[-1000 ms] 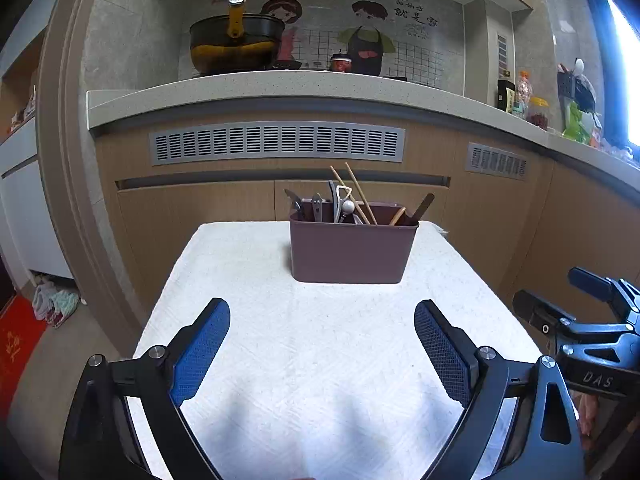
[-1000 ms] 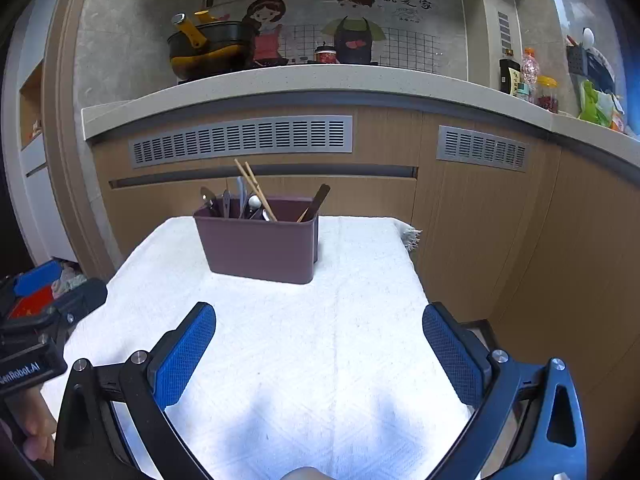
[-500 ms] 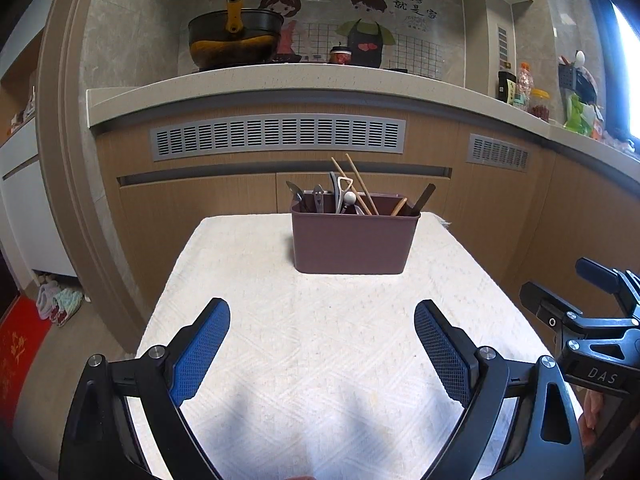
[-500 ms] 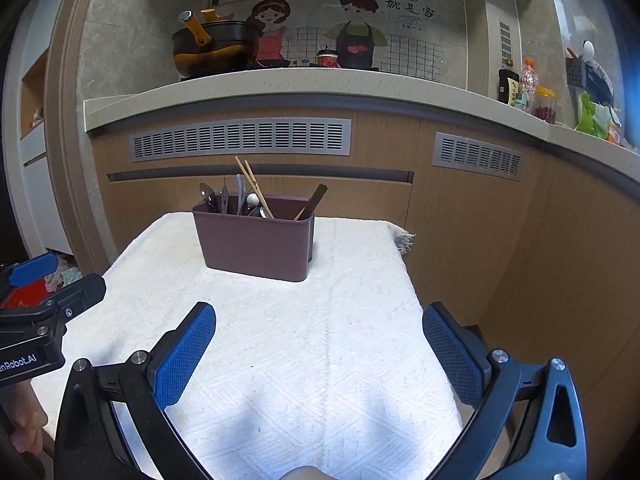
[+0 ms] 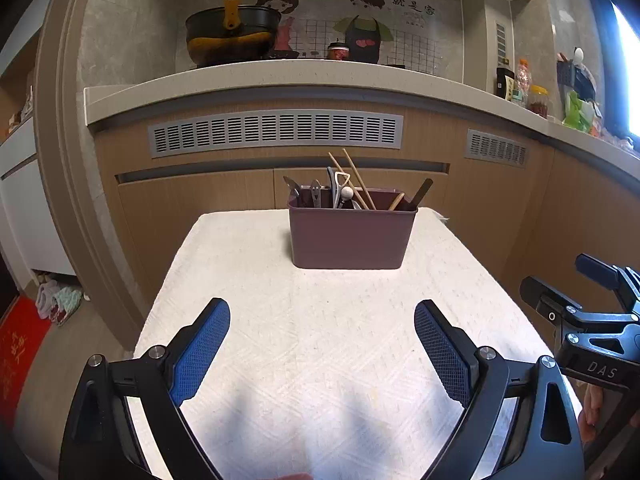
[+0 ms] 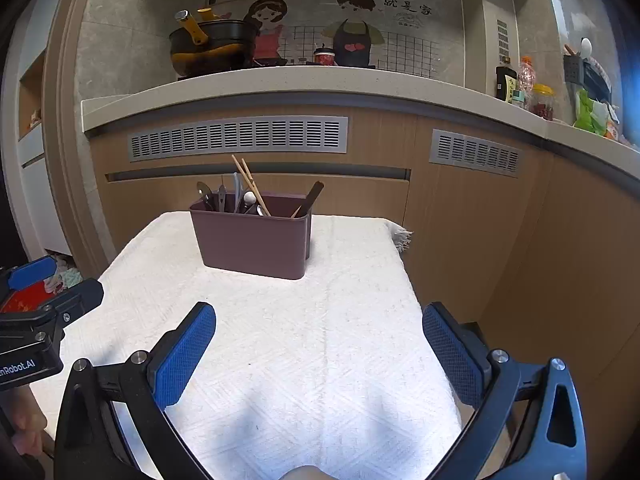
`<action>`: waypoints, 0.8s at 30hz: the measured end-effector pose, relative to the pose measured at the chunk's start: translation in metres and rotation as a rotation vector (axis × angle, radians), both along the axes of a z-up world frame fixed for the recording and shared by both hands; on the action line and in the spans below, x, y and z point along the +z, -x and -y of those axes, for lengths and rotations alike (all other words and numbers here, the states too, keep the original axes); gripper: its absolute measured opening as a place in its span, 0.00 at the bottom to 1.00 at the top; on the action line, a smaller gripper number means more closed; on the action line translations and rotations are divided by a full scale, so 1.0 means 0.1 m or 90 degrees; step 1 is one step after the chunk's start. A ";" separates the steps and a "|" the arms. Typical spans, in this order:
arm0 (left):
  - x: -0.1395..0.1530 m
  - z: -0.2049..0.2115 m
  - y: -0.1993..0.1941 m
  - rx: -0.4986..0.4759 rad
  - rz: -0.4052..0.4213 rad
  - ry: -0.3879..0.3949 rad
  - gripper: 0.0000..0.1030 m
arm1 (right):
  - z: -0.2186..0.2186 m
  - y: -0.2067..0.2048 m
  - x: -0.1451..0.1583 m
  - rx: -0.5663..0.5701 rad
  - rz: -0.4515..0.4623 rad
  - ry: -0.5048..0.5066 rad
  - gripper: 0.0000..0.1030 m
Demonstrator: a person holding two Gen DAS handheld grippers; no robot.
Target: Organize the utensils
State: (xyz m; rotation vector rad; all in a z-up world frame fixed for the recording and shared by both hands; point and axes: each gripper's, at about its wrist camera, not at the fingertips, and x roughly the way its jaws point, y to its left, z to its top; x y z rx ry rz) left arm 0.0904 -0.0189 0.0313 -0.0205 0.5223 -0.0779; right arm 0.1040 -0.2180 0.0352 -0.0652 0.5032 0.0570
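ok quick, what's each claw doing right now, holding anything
Left claw: open, holding nothing, above the cloth.
Right claw: open, holding nothing.

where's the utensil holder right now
The maroon utensil holder stands upright at the far end of the white cloth, centred in the left wrist view and left of centre in the right's, just before the cabinets.

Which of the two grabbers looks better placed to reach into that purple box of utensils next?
Probably the left. The utensil box sits straight ahead between the open left gripper's fingers. For the right gripper, also open, the box lies off to its left. Neither holds anything.
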 end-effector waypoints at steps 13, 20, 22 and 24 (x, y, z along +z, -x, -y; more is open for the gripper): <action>-0.01 0.01 0.00 -0.002 -0.002 -0.001 0.91 | 0.00 0.02 0.00 0.002 0.000 0.000 1.00; -0.01 0.01 0.00 0.000 -0.002 -0.002 0.91 | 0.01 0.02 -0.01 0.002 -0.001 -0.001 1.00; -0.01 0.01 0.00 -0.001 -0.001 -0.001 0.91 | 0.01 0.02 -0.01 0.001 -0.001 -0.001 1.00; -0.01 0.01 0.00 -0.002 -0.002 -0.001 0.91 | 0.02 0.02 -0.01 0.001 0.000 0.000 1.00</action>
